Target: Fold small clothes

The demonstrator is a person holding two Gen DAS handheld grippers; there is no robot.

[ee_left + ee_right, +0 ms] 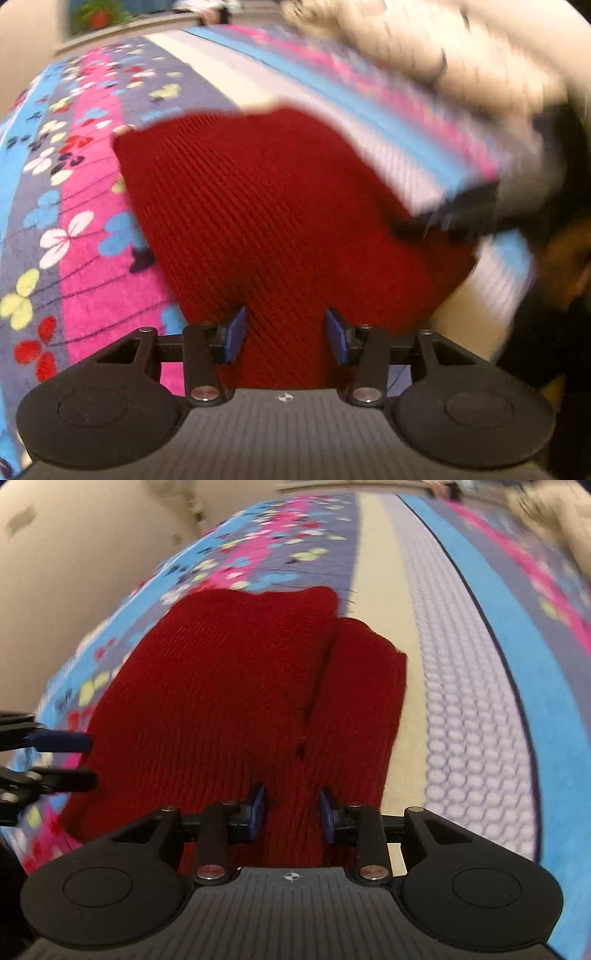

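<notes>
Red knit garment (pixel 229 701) lies on the patterned bedspread (pixel 476 701), straight ahead of both grippers.
We hold left gripper (pixel 284 334) and right gripper (pixel 291 814) parted, fabric between unpinched, likely readying a fold.

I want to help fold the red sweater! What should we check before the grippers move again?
1. Left gripper open over the red sweater: ok.
2. Right gripper open, knit between its fingers: ok.
3. Sweater lying flat: not ok, a fold ridge shows in the right view.
4. Sweater fully on the flowered blanket: ok.
5. Grippers apart from each other: ok.
6. Sweater edge under the grippers: cannot tell.
</notes>
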